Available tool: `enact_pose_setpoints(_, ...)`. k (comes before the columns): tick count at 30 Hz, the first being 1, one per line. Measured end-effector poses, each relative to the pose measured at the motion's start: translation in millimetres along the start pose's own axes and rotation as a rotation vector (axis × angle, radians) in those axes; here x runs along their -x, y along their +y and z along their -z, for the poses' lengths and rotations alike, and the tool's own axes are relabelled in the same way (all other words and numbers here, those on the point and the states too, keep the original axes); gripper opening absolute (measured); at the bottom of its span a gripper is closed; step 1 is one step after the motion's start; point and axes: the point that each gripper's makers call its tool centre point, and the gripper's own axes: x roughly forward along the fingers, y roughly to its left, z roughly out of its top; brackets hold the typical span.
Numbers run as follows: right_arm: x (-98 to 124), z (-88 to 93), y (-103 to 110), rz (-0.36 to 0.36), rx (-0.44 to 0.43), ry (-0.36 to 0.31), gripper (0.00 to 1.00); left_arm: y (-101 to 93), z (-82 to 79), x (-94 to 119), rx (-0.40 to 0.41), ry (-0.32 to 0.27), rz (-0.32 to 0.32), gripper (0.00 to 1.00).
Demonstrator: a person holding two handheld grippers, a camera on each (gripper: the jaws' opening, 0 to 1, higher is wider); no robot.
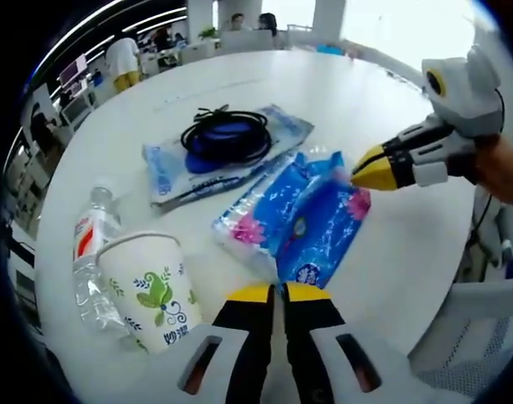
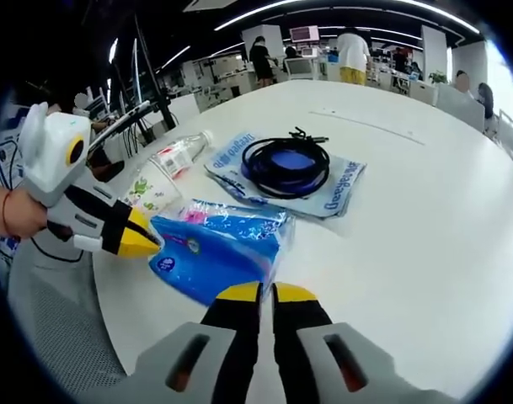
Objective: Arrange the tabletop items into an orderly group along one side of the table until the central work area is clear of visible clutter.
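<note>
Office floor with workstations and people standing behind; we work at a large round white table (image 1: 391,109). Largest item: flat blue-printed plastic bag (image 1: 168,164) near the table's middle, a coiled black cable (image 1: 227,135) resting on it. Next, tissue pack (image 1: 298,219), toward the near edge, touching the bag's corner. Then paper cup (image 1: 151,290) and, just beside it, a water bottle (image 1: 92,252) on its side, both by the edge.

Left gripper (image 1: 277,295): jaws pressed together at one end of the tissue pack; right gripper (image 2: 264,295) likewise at the opposite end. We judge both are pinching the wrapper.

Advice: lift evenly, keep the pack level, set it by the cup so the group builds along that edge.
</note>
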Motion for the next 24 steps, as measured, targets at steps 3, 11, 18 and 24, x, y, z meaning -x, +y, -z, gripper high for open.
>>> enact_pose_setpoints(3, 0.1, 0.2, 0.0, 0.000, -0.001, 0.000, 0.01, -0.3, 0.7, 0.0, 0.006, 0.002, 0.001, 0.00)
enact_pose_setpoints(11, 1.0, 0.7, 1.4, 0.000, 0.001, -0.003, 0.00, -0.7, 2.3, 0.2, 0.020, 0.006, 0.007, 0.00)
enact_pose_setpoints(18, 2.1, -0.9, 2.8, -0.001, 0.006, -0.007, 0.00, -0.4, 2.9, 1.0, 0.021, 0.006, 0.010, 0.00)
enact_pose_setpoints(24, 5.0, -2.3, 3.3, 0.002, 0.005, -0.011, 0.00, -1.2, 0.7, 3.2, 0.015, 0.000, 0.012, 0.00)
